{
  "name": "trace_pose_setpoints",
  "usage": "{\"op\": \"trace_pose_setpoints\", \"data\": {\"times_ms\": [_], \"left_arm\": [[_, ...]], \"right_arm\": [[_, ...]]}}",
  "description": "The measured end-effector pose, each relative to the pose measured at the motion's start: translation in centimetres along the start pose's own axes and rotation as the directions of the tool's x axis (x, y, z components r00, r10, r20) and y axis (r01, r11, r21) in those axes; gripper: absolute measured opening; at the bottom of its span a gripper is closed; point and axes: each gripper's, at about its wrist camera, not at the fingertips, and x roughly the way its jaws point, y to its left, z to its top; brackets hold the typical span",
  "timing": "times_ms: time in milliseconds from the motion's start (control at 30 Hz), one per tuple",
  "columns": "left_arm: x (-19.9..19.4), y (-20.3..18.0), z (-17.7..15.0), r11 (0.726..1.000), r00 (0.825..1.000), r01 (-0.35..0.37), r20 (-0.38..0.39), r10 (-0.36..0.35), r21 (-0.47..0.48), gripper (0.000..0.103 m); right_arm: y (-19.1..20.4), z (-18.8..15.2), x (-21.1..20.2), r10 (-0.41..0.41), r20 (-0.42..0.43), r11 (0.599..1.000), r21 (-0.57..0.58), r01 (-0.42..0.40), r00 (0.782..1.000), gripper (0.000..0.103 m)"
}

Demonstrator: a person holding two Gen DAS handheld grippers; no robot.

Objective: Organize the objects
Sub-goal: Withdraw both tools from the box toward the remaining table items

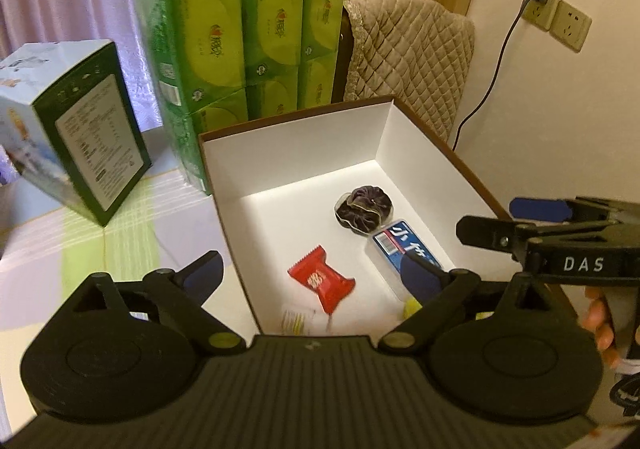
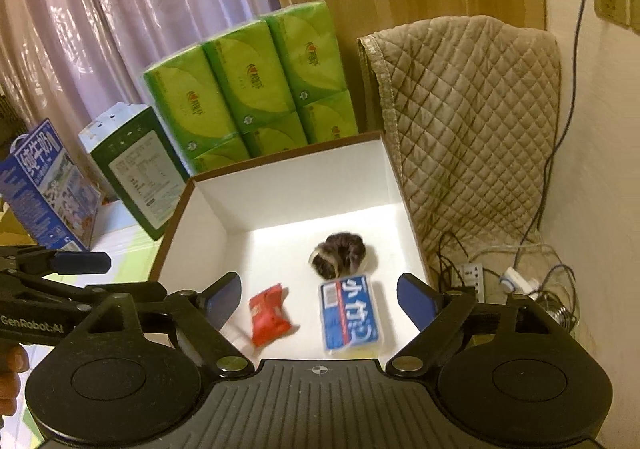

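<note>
The left tool [image 1: 312,275] is matte black, with a ribbed central plate and a round disc housing at 7 and 5 o'clock of its own view. Angled link arms run up from brass-coloured pivot screws to two fingers faced with dark blue pads [image 1: 421,276]. The right tool [image 2: 320,299] has the same build, with a small crosshair mark on its ribbed plate. Seen from the left camera at 3 o'clock, its side carries white letters "DAS"; the left one, at 9 o'clock in the right camera, reads "GenRobot.AI".
</note>
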Motion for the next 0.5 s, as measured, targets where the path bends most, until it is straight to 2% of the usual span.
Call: {"op": "trace_pose_setpoints", "data": {"times_ms": [500], "left_arm": [[-8.6,0.7,-4.9,0.996,0.999,-0.023,0.045,0.027,-0.092,0.094]], "right_arm": [[3.9,-4.6,-6.4,0.037,-0.011,0.999,-0.022,-0.037,0.999,0.083]]}}
